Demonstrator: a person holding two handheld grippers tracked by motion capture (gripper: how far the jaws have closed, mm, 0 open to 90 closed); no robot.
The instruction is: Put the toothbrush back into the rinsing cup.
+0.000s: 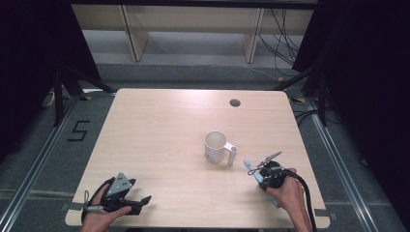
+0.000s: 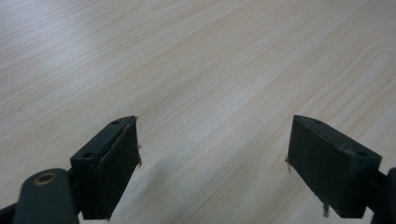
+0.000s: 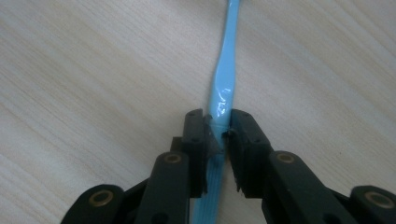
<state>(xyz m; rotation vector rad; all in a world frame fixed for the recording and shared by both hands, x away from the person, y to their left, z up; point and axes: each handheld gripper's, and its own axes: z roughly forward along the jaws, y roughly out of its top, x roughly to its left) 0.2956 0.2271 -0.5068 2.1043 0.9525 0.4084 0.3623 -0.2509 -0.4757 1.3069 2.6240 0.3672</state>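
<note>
right gripper (image 1: 265,170) sits near the front right corner of the table (image 1: 159,125), held in the person's right hand (image 1: 286,193). its jaws are closed on the handle of a light blue toothbrush (image 1: 253,171). in the right gripper view the right gripper (image 3: 218,125) pinches the toothbrush (image 3: 223,84) partway along the handle, the blue shaft running up and away from the jaws over the wood. in the high view the brush head points up and to the left, toward the mug, and the tail of the handle shows below the hand. whether the brush touches the tabletop cannot be told.

left gripper (image 1: 140,202) rests near the front left corner, held in the left hand (image 1: 99,212), with its grey three-cornered plate on top. in the left gripper view the left gripper (image 2: 212,154) has its jaws spread wide apart with bare wood between them, holding nothing.

white mug (image 1: 216,146) stands upright near the middle of the table, slightly right of centre, handle turned toward the right gripper. mug and toothbrush head are near but apart. a round cable hole (image 1: 235,102) lies near the far edge.
</note>
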